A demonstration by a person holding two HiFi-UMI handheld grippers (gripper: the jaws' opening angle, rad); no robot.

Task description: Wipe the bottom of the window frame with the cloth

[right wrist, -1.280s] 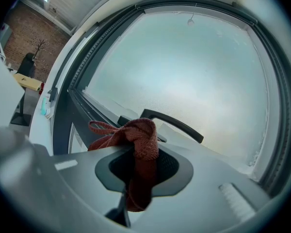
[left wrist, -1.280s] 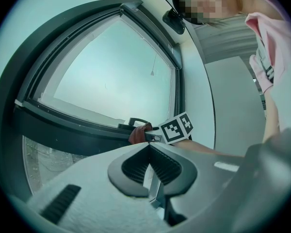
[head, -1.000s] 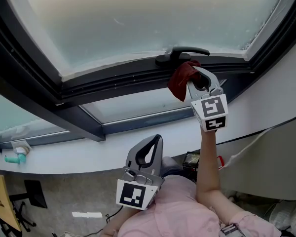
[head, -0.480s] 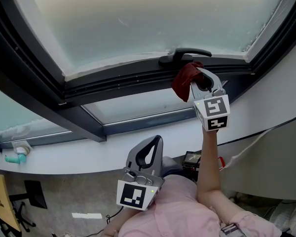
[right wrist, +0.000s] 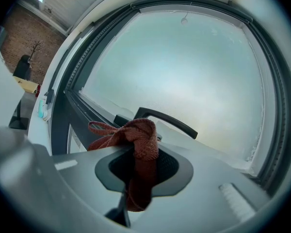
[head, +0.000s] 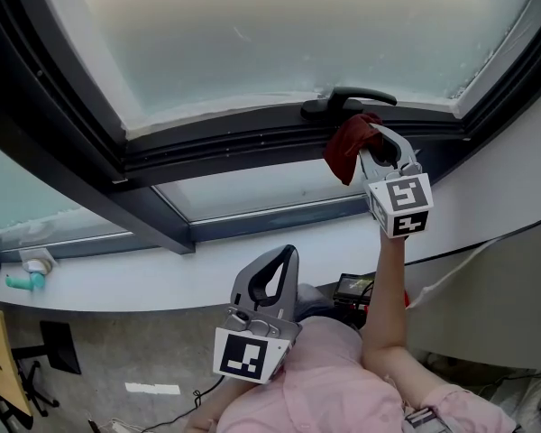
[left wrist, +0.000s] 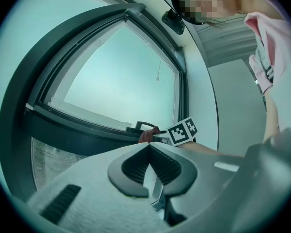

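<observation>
Just below the window handle (head: 361, 97), the right gripper (head: 379, 147) pinches the cloth (head: 346, 150) (left gripper (head: 287, 253) closed, empty). Loose folds could snag that handle and pull free.

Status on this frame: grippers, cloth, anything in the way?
Right gripper shut on red cloth, up at window frame bottom rail. Left gripper shut, empty, held low. Window handle close by the cloth.
</observation>
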